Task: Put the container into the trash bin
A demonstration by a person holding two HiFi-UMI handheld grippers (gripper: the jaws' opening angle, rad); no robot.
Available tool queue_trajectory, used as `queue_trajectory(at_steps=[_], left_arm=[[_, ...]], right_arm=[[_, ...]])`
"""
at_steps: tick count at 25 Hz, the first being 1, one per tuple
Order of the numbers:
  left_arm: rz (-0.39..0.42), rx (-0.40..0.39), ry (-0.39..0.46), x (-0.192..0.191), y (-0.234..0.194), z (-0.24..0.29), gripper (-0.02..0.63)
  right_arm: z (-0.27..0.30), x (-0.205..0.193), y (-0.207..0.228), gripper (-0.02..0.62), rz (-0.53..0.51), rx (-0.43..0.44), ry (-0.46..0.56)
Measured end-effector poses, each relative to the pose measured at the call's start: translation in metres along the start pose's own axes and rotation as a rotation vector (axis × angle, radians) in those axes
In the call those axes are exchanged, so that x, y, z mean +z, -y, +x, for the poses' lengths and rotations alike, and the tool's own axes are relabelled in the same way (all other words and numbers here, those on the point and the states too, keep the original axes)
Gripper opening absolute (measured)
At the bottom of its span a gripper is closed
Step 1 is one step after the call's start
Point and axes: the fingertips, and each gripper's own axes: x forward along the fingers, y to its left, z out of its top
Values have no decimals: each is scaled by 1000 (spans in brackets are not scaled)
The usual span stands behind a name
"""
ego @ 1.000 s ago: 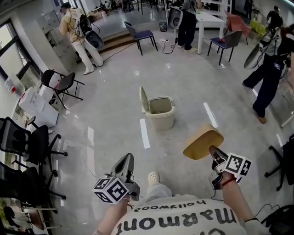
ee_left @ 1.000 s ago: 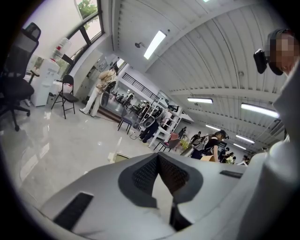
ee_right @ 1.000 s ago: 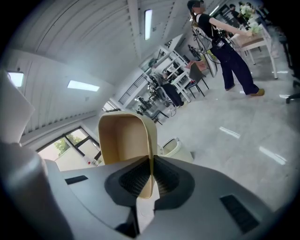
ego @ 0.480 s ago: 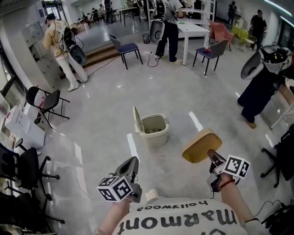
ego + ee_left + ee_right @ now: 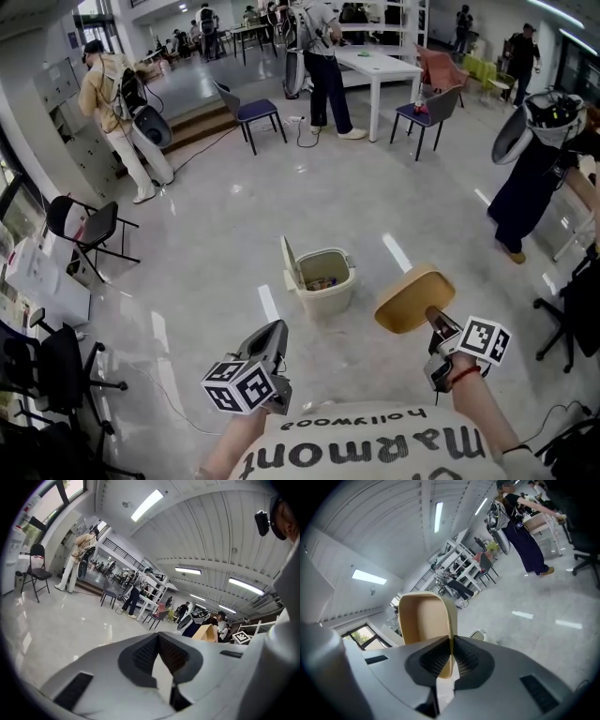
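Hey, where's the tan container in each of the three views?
Head view: right of centre, container held in the right tongs.
Left gripper view: small, right of the middle.
Right gripper view: centre-left, clamped between the tongs.
Shared landmark: the person in dark clothes.

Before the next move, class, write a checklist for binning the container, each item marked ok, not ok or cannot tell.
1. Right gripper shut on container rim: ok.
2. Trash bin lid open: ok.
3. Container over the bin's opening: not ok, held off to its side.
4. Room left inside bin: cannot tell.
5. Left gripper shut, empty: ok.
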Motion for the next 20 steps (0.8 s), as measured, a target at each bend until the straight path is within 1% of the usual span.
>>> queue_trajectory(at_steps=[8, 20], left_arm=[[-8, 10, -9, 1, -21, 0, 5], [-30, 55, -13, -1, -42, -12, 6]], right_arm=[[18, -8, 0, 21, 39, -9, -3], [43, -23, -6, 21, 40, -9, -59]])
